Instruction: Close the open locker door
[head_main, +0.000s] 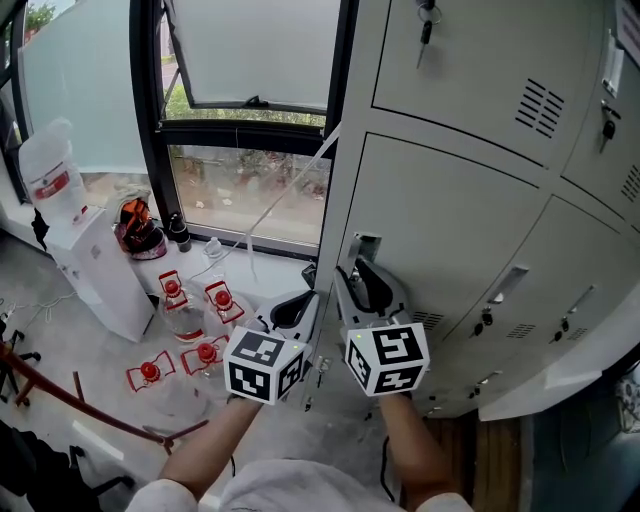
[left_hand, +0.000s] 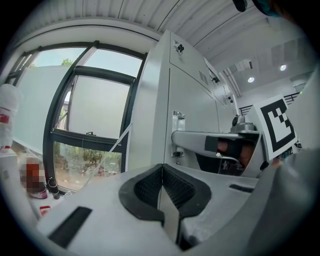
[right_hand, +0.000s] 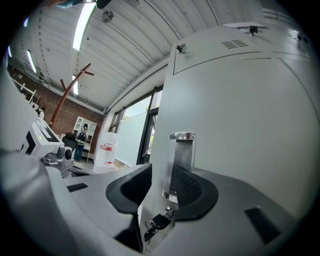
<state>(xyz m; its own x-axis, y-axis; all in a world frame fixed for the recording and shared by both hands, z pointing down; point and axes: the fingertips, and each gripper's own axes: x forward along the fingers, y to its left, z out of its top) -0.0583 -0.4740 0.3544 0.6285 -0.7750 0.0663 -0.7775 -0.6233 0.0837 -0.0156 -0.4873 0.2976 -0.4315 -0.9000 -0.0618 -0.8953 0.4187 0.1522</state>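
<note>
Right gripper (right_hand: 161, 186): jaws apart, straddling handle (right_hand: 183, 150) at edge of locker door (right_hand: 240, 120), no clamp. Left gripper (left_hand: 161, 192): jaws together, empty, off to side. Risks:
- door probably unlatched, may swing back open
- withdrawing jaw may snag handle or key (right_hand: 156, 223) hanging just below
</note>
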